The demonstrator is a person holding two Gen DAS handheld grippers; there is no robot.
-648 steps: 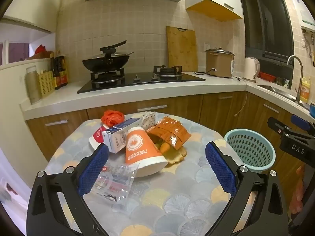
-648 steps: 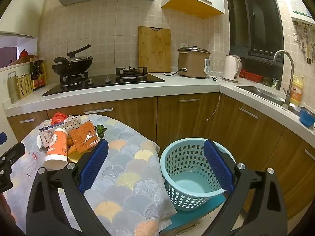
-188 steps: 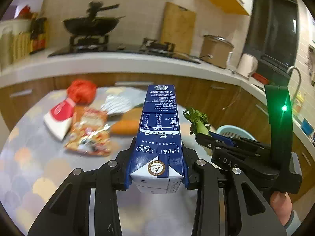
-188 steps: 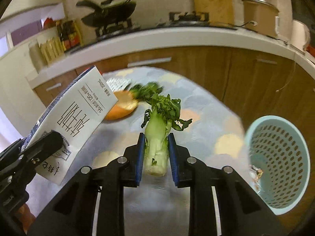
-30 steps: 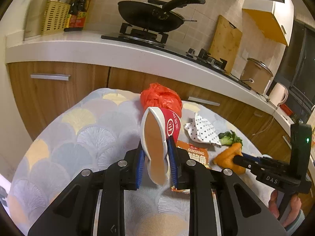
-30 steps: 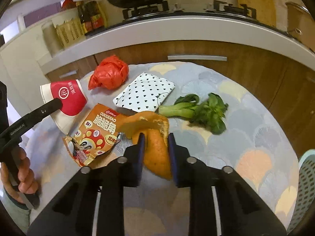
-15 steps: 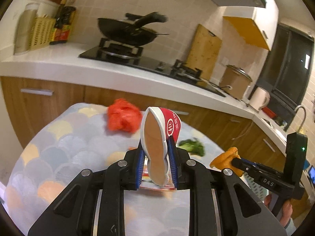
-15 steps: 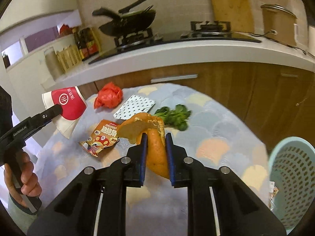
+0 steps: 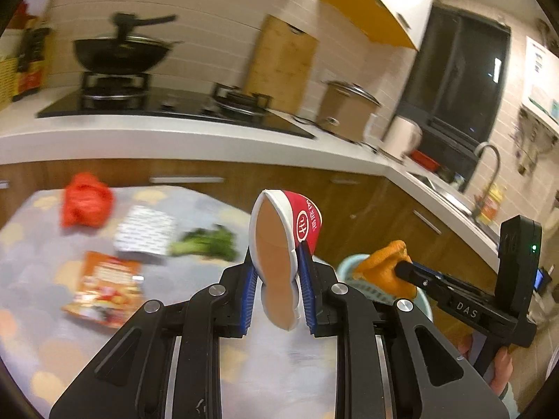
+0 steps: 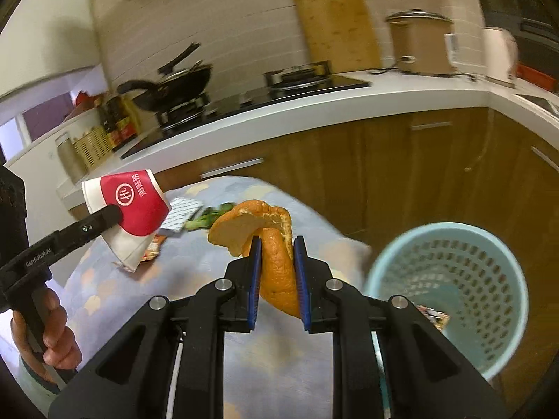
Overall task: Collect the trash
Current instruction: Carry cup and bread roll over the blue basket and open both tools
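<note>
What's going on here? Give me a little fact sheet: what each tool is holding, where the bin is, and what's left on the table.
left gripper: shut on a squashed red-and-white paper cup
right gripper: shut on a piece of orange peel
bin: light blue plastic mesh basket, beside the table, some wrapper inside
left on the scale-patterned tablecloth: red plastic bag, dotted white packet, leafy green vegetable, orange snack wrapper

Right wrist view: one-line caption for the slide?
Right gripper carries orange peel toward the blue basket.

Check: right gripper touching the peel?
Touching. Right wrist view: both pads of the right gripper press the orange peel, held above the table.
</note>
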